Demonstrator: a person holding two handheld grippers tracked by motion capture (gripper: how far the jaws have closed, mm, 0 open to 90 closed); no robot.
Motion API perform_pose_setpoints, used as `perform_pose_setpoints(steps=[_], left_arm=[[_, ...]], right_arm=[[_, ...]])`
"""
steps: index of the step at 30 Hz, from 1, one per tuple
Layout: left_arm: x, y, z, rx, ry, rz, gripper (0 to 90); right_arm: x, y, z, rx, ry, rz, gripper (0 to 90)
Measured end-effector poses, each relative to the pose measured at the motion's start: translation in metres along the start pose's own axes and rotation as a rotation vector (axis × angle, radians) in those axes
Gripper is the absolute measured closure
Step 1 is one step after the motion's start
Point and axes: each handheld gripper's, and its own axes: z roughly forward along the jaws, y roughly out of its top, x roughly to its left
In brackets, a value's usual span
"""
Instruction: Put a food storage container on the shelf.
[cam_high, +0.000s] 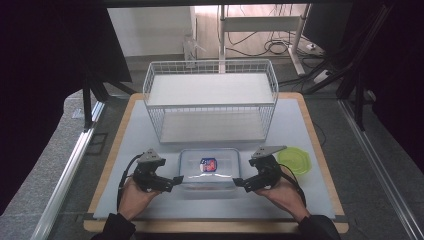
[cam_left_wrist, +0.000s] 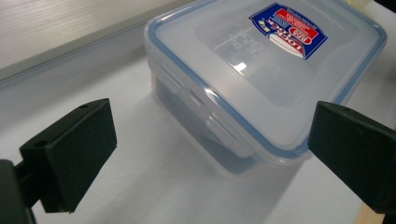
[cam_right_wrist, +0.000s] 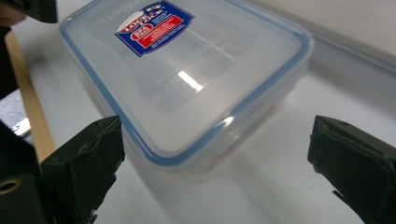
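Note:
A clear plastic food box (cam_high: 208, 171) with a blue-rimmed lid and a red and blue label lies flat on the table near the front edge. My left gripper (cam_high: 175, 181) points at its left end, jaws wide apart. In the left gripper view the box (cam_left_wrist: 261, 79) lies just beyond the two black pads (cam_left_wrist: 74, 149), one corner reaching between them, untouched. My right gripper (cam_high: 239, 183) points at the box's right end, open as well. In the right gripper view the box (cam_right_wrist: 187, 79) has a corner between the spread pads (cam_right_wrist: 88, 163), without contact.
A white wire basket rack (cam_high: 210, 100) with two shelves stands behind the box. A lime green lid (cam_high: 295, 160) lies on the table to the right of my right gripper. The table's wooden edge (cam_high: 215, 226) runs close behind both hands.

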Motion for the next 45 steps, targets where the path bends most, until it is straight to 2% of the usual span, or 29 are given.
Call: perform_pose_setpoints(steps=[4, 6, 8, 12, 13, 16, 19, 22, 24, 27, 28, 29, 31, 36, 41, 45], left_arm=[[0.007, 0.005, 0.014, 0.041, -0.062, -0.018, 0.4], [0.012, 0.007, 0.023, 0.045, -0.128, -0.057, 0.0], [0.015, 0.009, 0.031, 0.057, -0.183, -0.074, 0.0], [0.015, 0.013, 0.041, 0.084, -0.240, -0.105, 0.0], [0.016, 0.013, 0.042, 0.080, -0.239, -0.128, 0.0], [0.014, 0.013, 0.040, 0.099, -0.239, -0.114, 0.0], [0.010, 0.012, 0.038, 0.109, -0.231, -0.114, 0.2], [0.005, 0.012, 0.032, 0.110, -0.212, -0.095, 2.8], [-0.001, 0.010, 0.025, 0.091, -0.187, -0.062, 6.7], [-0.006, 0.005, 0.016, 0.073, -0.168, -0.043, 14.9], [-0.009, 0.003, 0.013, 0.061, -0.159, -0.045, 16.5], [-0.009, 0.001, 0.010, 0.040, -0.155, -0.066, 21.0], [-0.009, -0.003, 0.004, 0.007, -0.161, -0.086, 28.6], [-0.009, -0.016, -0.006, -0.053, -0.188, -0.134, 40.9], [-0.012, -0.024, -0.010, -0.082, -0.189, -0.154, 45.6], [-0.015, -0.021, -0.011, -0.073, -0.173, -0.158, 45.8]], right_arm=[[-0.004, 0.006, 0.012, 0.035, 0.040, 0.072, 5.2], [-0.007, 0.009, 0.019, 0.048, 0.056, 0.106, 4.9], [-0.011, 0.010, 0.026, 0.063, 0.074, 0.147, 3.3], [-0.018, 0.012, 0.036, 0.084, 0.145, 0.220, 4.2], [-0.019, 0.013, 0.038, 0.090, 0.161, 0.231, 3.9], [-0.018, 0.015, 0.041, 0.101, 0.158, 0.242, 4.3], [-0.020, 0.014, 0.034, 0.088, 0.158, 0.252, 13.1], [-0.019, 0.011, 0.028, 0.089, 0.168, 0.263, 18.3], [-0.015, 0.009, 0.024, 0.089, 0.165, 0.240, 21.9], [-0.008, 0.004, 0.015, 0.079, 0.157, 0.209, 28.8], [-0.008, 0.002, 0.012, 0.065, 0.158, 0.215, 32.2], [-0.008, 0.000, 0.010, 0.049, 0.164, 0.222, 36.3], [-0.009, -0.003, 0.005, 0.030, 0.181, 0.229, 42.5], [-0.008, -0.009, -0.003, -0.004, 0.203, 0.233, 49.8], [-0.006, -0.010, -0.004, -0.018, 0.204, 0.226, 51.3], [-0.005, -0.011, -0.004, -0.026, 0.201, 0.236, 51.7]])
